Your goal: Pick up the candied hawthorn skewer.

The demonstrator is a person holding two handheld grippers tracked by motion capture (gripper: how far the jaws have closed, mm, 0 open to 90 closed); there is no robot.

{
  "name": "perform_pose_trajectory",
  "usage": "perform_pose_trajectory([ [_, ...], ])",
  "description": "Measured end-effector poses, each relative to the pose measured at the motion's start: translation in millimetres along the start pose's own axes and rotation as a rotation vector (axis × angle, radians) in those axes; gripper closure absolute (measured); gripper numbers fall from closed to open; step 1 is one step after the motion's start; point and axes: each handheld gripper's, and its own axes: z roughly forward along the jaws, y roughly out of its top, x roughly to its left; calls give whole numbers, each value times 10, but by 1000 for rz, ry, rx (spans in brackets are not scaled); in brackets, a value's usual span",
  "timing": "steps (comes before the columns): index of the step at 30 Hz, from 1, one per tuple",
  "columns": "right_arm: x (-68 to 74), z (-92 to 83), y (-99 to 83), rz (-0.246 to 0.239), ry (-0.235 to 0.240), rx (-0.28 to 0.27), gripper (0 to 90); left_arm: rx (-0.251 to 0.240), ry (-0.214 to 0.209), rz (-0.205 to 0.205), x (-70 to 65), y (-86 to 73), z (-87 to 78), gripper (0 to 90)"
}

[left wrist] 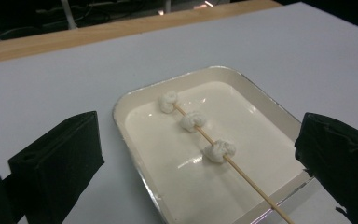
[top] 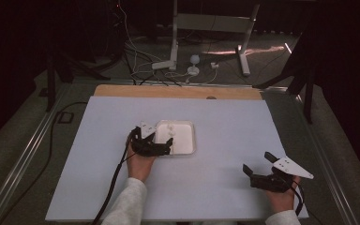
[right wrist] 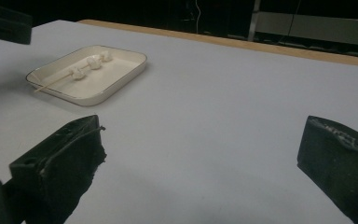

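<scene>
On the white table, a shallow white tray holds a thin wooden skewer threaded with three small white lumps, perhaps marshmallows. The skewer lies diagonally across the tray floor, its bare end jutting over the near rim. The left hand-held gripper hovers at the tray's near-left edge, jaws spread wide on either side of it in the left gripper view, holding nothing. The right hand-held gripper waits well apart, toward the table's near right corner, also spread and empty.

Several risks seem likely. The skewer is thin and lies flat, so closing jaws may slip over it or press it down and flip the far end up. A jaw catching the rim could shove or tip the light tray, since nothing steadies it. Pinching a soft lump instead of the stick would probably squash it or slide it along the skewer.
</scene>
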Motion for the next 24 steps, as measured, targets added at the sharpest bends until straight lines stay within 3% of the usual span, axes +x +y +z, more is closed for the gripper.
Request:
perform_pose_trajectory([
  [7,0,2,-1,0,0,1,0,85,-19,-2,-123,-39,159,34],
  [12,-4,0,-2,0,0,2,0,214,-13,23,-210,-97,305,42],
  [16,-6,-1,-2,0,-1,3,0,243,3,27,-225,-127,342,90],
  [19,-8,-1,-3,2,-1,3,0,271,8,38,-220,-127,323,289],
  [22,-8,0,-4,1,-1,4,0,306,1,51,-201,-135,307,546],
  [24,-6,1,-4,1,-2,5,0,320,12,72,-197,-129,292,615],
])
